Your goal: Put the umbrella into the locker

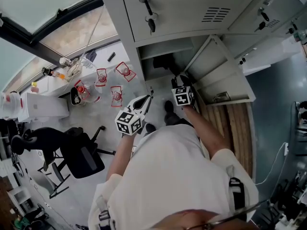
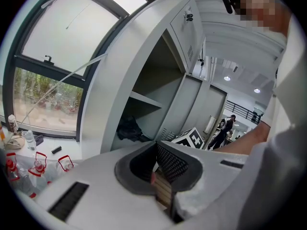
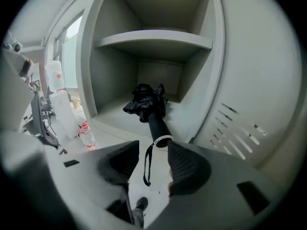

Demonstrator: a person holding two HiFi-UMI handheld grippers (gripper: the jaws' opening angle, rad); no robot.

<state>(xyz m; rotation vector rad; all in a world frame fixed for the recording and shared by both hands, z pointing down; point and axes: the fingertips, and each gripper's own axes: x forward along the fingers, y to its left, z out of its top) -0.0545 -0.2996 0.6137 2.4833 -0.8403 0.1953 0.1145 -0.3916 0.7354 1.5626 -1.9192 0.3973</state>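
Observation:
The black folded umbrella [image 3: 146, 104] lies on the floor of the open locker's lower compartment [image 3: 120, 111], under a shelf [image 3: 153, 38]. Its handle [image 3: 158, 126] sticks out over the front edge and its wrist strap [image 3: 147, 164] dangles between my right jaws. My right gripper [image 3: 153, 150] is open just short of the handle's end, and its pads touch nothing. In the head view it [image 1: 179, 82] points into the locker [image 1: 160, 49]. My left gripper [image 2: 156, 150] is shut and empty, left of the locker opening [image 1: 145, 103]. The umbrella [image 2: 129, 128] shows as a dark lump.
The locker door [image 1: 223, 73] stands swung open to the right. Keys hang in the locker door above [image 1: 149, 14]. Several red-labelled water bottles [image 1: 108, 83] stand on the floor to the left, one near the locker's corner [image 3: 86, 133]. A black office chair [image 1: 81, 157] stands behind me.

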